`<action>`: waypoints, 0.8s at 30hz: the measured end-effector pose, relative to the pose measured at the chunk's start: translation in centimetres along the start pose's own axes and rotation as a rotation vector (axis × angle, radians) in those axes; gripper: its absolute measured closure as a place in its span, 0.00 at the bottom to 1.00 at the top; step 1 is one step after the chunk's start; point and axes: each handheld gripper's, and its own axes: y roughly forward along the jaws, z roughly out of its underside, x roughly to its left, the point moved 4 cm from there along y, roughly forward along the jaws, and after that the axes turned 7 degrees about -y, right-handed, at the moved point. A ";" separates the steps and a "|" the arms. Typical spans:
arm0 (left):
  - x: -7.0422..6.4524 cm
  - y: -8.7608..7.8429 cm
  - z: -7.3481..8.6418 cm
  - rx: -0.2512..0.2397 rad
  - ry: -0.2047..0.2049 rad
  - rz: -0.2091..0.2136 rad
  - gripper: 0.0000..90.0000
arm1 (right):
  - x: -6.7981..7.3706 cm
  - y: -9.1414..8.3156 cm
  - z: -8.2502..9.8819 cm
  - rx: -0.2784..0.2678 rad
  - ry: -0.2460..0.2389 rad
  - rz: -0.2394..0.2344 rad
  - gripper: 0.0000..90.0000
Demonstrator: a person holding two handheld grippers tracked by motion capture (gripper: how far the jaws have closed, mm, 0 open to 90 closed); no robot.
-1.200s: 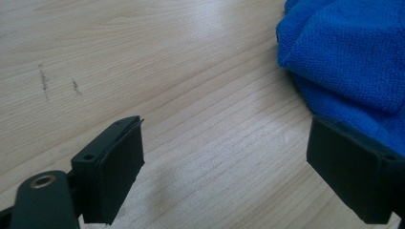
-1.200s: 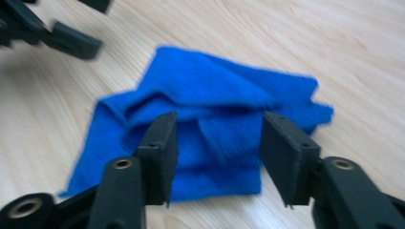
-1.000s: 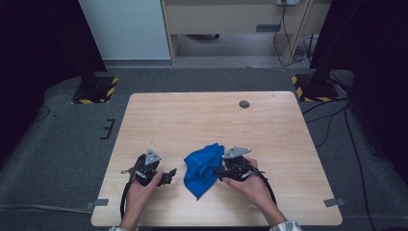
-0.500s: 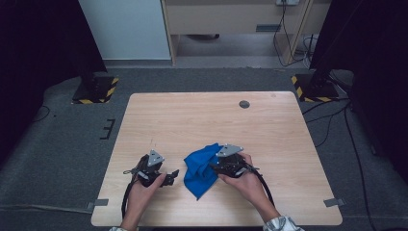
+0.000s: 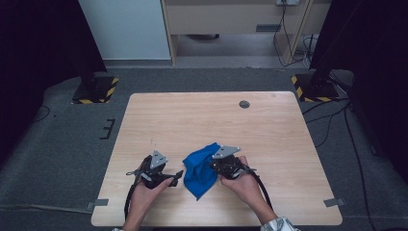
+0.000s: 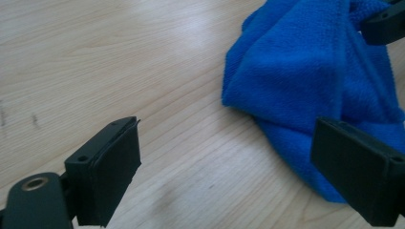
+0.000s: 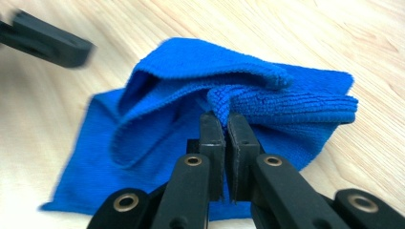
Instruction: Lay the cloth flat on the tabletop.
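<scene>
A blue microfibre cloth (image 5: pixel 199 169) lies crumpled on the wooden table (image 5: pixel 192 120) near its front edge. My right gripper (image 7: pixel 225 121) is shut on a raised fold of the cloth (image 7: pixel 162 129), which it holds bunched up from the right side. In the high view the right gripper (image 5: pixel 215 166) touches the cloth's right edge. My left gripper (image 5: pixel 177 176) sits just left of the cloth, low over the table. Its jaws stand wide open in the left gripper view (image 6: pixel 229 167), with the cloth's (image 6: pixel 305 71) near corner by the right jaw and nothing held.
A small dark round disc (image 5: pixel 244 104) is set in the table near the far edge. Black stands with yellow-striped bases (image 5: pixel 96 91) (image 5: pixel 312 89) rise on the floor beyond the table's far corners. Cables trail from both grippers toward the person.
My right gripper has shifted slightly left with the cloth's fold in it, bunching the cloth. The left gripper has crept a little right toward the cloth.
</scene>
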 end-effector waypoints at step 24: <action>-3.8 3.6 -2.4 0.025 0.077 0.037 0.73 | -0.1 -0.6 0.0 -0.050 0.050 0.020 0.98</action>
